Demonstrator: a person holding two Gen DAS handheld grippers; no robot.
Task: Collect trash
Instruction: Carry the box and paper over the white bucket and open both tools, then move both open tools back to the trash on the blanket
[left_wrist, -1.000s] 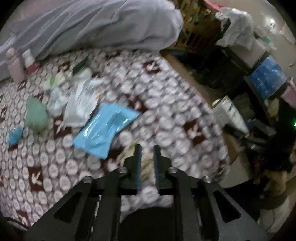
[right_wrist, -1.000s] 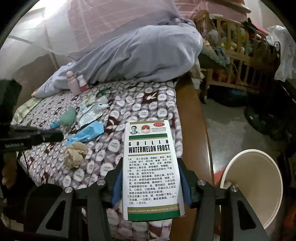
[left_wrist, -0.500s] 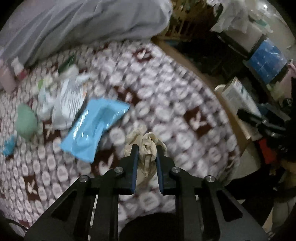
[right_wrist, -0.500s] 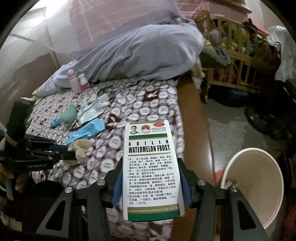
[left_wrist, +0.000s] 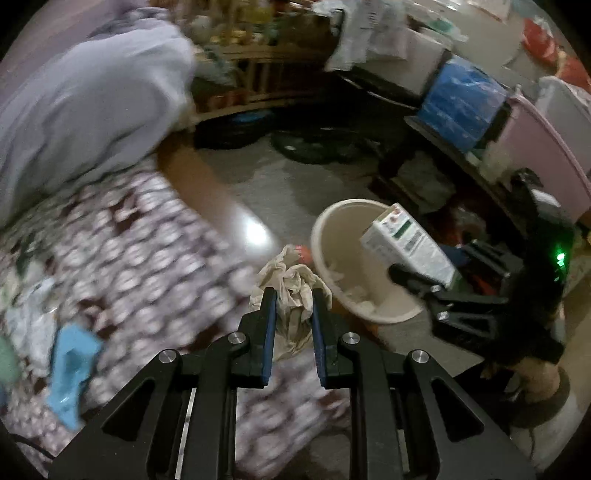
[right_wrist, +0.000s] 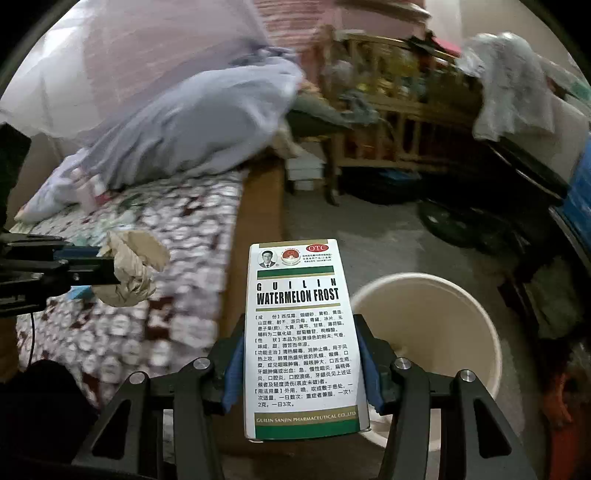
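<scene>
My left gripper (left_wrist: 293, 299) is shut on a crumpled beige tissue wad (left_wrist: 290, 284) and holds it in the air above the bed's edge, beside the cream bucket (left_wrist: 332, 236). The wad also shows in the right wrist view (right_wrist: 129, 269). My right gripper (right_wrist: 301, 339) is shut on a white and green Watermelon Frost box (right_wrist: 301, 332), held just left of the bucket (right_wrist: 443, 314) on the floor. In the left wrist view the box (left_wrist: 406, 243) hangs over the bucket's right side.
On the patterned bedspread (left_wrist: 129, 258) lie a blue wrapper (left_wrist: 70, 365) and other blurred litter. A grey duvet (right_wrist: 192, 125) is heaped at the head. The wooden bed rail (right_wrist: 255, 221), a wooden crib (right_wrist: 388, 110) and cluttered shelves (left_wrist: 461, 107) border the floor.
My left gripper lifted the tissue wad off the bedspread and swung right toward the bucket. My right gripper, still holding the box, moved right and closer to the bucket.
</scene>
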